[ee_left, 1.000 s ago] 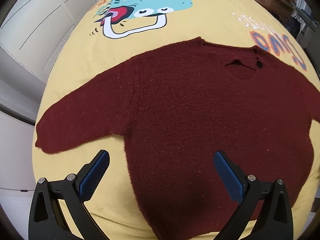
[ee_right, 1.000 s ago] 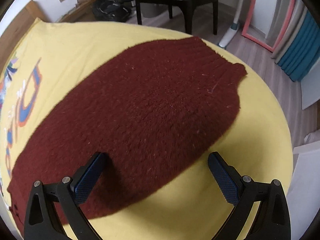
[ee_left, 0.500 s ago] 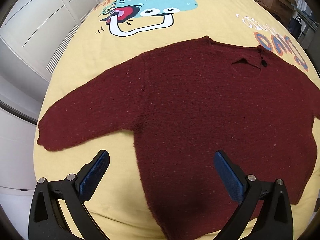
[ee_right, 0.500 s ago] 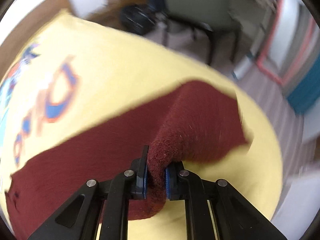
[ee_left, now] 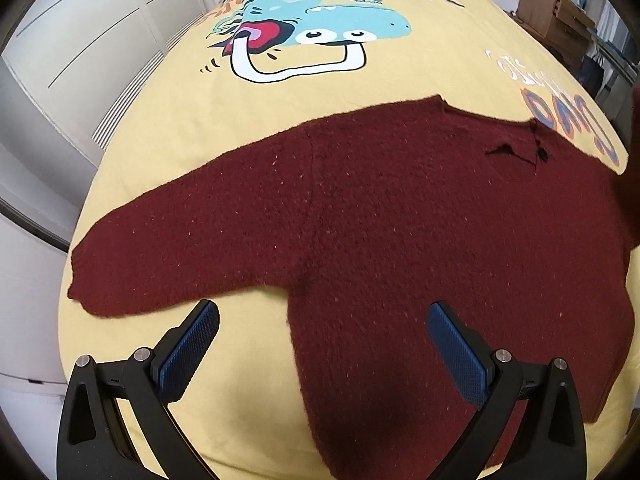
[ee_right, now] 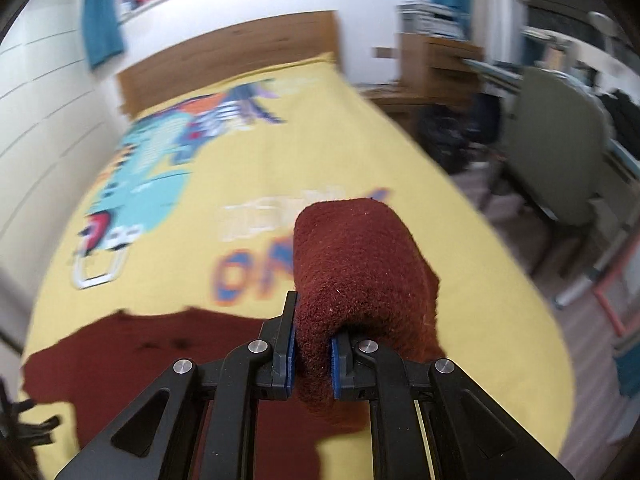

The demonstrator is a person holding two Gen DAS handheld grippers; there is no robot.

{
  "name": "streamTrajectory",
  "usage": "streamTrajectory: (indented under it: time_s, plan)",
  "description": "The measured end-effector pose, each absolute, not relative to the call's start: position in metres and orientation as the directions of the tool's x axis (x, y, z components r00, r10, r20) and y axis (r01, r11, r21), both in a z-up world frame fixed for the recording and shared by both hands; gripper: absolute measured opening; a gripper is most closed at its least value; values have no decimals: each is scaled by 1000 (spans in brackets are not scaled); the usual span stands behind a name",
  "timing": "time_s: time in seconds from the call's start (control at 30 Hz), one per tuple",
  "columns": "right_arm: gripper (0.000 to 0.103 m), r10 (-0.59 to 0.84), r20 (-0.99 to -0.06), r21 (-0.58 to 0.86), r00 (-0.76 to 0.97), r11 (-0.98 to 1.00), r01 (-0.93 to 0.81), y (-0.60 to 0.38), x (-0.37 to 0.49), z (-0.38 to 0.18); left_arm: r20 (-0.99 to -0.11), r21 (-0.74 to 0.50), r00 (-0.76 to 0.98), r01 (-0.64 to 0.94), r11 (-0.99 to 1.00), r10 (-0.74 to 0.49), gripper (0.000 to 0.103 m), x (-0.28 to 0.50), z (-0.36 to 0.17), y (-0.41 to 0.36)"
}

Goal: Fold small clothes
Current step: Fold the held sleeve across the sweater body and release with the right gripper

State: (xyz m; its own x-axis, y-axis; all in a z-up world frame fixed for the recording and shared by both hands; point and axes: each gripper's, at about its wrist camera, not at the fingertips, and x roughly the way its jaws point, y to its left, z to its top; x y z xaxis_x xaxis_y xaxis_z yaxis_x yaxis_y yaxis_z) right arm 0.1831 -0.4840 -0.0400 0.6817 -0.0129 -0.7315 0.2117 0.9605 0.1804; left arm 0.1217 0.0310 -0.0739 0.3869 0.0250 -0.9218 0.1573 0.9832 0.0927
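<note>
Sweater (ee_left: 400, 240), dark red knit, lies flat on yellow bedspread (ee_left: 360, 92); one sleeve lifted clear of bed. Right gripper (ee_right: 313, 354) clenched on that sleeve (ee_right: 356, 264), fabric bunched between pads. Left gripper (ee_left: 320, 344) spread wide above hem area, grasping nothing.

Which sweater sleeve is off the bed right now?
The sleeve pinched in the right gripper, lifted above the bedspread. The other sleeve lies flat, beyond the open left gripper.

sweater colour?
Dark maroon knit sweater, plain with faint light flecks; clearest in the left wrist view.
</note>
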Motion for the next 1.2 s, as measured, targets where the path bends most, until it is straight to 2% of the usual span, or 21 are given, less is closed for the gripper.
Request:
streamTrajectory:
  time_s: [0.17,0.33,0.67,0.73,0.83,0.9,0.93,1.2]
  plan:
    - [13,87,-761,195,643,976,98,-405,207,-58,-921,77,389,154,985,11,102,128,-75,37]
    - [13,168,-844,205,509,979,16,-342,219,-114,-919,87,393,123,989,32,102,130,-78,48]
    - [17,183,-936,193,299,981,3,-300,193,-212,-930,87,367,132,987,32,102,120,-88,55]
    - [26,152,-953,158,263,987,2,-296,194,-221,-931,87,365,135,987,32,102,120,-89,54]
    - [46,94,-966,97,240,995,-2,-292,192,-227,-931,82,365,144,986,24,102,121,-88,52]
    - [74,92,-966,96,240,995,5,-295,189,-225,-929,85,369,150,985,24,102,121,-86,50]
    - [78,88,-966,93,241,996,10,-298,188,-223,-927,88,374,150,985,26,102,120,-84,50]
    - [81,88,-970,93,227,996,14,-330,163,-209,-924,93,381,171,981,21,102,123,-81,36]
